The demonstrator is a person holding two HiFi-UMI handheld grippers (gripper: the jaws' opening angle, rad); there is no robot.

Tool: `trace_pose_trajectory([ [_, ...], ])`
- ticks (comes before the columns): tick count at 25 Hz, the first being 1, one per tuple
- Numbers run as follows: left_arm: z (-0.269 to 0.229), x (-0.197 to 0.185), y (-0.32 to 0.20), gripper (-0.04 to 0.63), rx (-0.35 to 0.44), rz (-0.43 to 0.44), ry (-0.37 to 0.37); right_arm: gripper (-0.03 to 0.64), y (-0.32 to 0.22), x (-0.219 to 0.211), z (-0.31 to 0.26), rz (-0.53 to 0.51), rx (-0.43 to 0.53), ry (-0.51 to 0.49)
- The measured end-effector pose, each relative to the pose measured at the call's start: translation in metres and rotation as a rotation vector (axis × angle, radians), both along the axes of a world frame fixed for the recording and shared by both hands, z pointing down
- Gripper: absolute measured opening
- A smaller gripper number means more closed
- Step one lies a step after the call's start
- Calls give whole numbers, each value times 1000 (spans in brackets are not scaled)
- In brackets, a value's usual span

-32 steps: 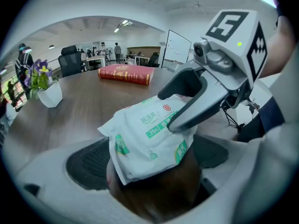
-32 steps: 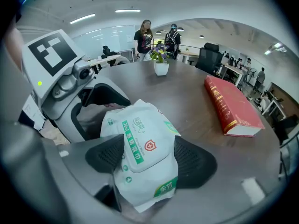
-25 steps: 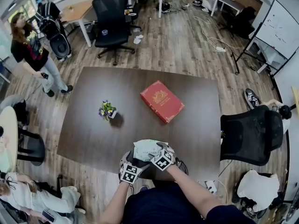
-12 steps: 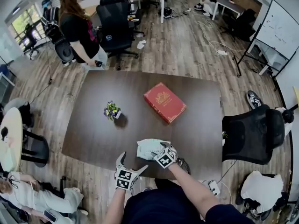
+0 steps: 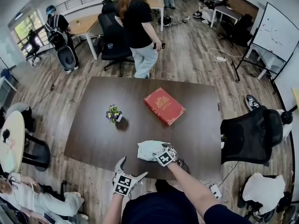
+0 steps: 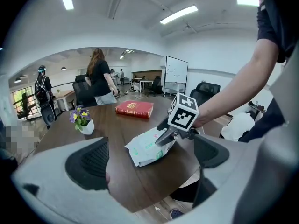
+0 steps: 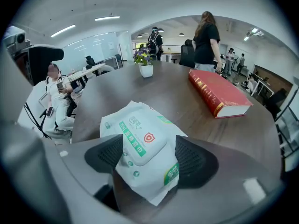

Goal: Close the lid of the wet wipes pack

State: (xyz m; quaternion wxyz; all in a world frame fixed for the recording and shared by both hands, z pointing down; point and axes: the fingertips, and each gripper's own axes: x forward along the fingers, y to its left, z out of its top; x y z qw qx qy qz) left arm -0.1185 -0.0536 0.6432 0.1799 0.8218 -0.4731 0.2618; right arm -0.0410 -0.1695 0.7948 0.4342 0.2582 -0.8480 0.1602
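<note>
The white and green wet wipes pack point(image 5: 147, 149) lies near the table's near edge, its flap lid point(image 7: 140, 141) flat against the top. My right gripper point(image 5: 156, 151) reaches over the pack's near end. In the right gripper view the pack point(image 7: 135, 129) sits pinched between the two pads point(image 7: 105, 155), narrower there than beyond them. Those jaws have just been opening a little, with the pack still between them. My left gripper point(image 5: 131, 169) hangs off the table's near edge, open and empty. From the left gripper view the pack point(image 6: 145, 148) and the right gripper point(image 6: 162, 138) lie ahead.
A red book point(image 5: 164, 106) lies mid-table and a small flower pot point(image 5: 113, 114) stands to its left on the dark wooden table point(image 5: 93, 139). A black chair point(image 5: 252, 134) stands at the right. A person point(image 5: 139, 27) walks just beyond the far edge.
My left gripper has drawn back from the pack, off the near table edge toward my body. The right gripper stays at the pack. The person has walked rightward behind the table.
</note>
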Motion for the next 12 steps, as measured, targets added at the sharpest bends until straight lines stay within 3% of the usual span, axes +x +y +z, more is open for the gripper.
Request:
trace_pose_trajectory([
  [3,-8,3,8,563,17,7,9,371,13,7,-1,35,-36,-64],
  [12,-20,11,28,563,40,30,37,388,53,44,-53,136,11,-192],
])
